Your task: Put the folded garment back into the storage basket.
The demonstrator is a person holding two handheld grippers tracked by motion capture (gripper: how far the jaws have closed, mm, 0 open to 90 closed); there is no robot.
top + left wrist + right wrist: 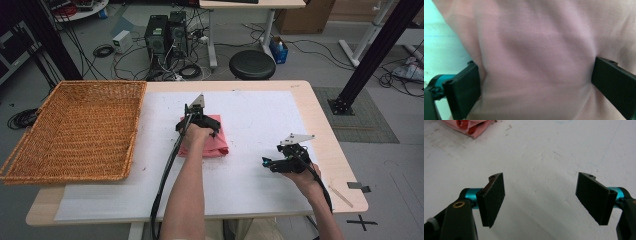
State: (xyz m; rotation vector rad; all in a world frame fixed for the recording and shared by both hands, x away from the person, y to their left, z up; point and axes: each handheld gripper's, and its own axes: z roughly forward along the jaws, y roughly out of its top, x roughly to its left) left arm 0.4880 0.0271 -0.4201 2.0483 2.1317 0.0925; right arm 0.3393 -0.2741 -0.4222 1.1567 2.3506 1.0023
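Observation:
A folded pink cloth (216, 144) lies on the white mat (260, 115) near the table's middle. My left gripper (199, 121) is down on its far part. In the left gripper view the cloth (536, 50) bulges between the two black jaws of the left gripper (536, 72), which stand wide apart and open, one at each side of the fabric. My right gripper (268, 163) hovers low over bare mat to the right of the cloth. Its jaws are spread, and nothing lies between them in the right gripper (540, 195) view. A corner of the cloth (471, 127) shows there, far off at the top left.
A large wicker basket (75, 130) takes up the table's left side, its right rim close to the cloth. Beyond the far edge stand a black stool (252, 64) and computer towers (167, 32) amid floor cables. A black frame post (372, 55) rises at the right.

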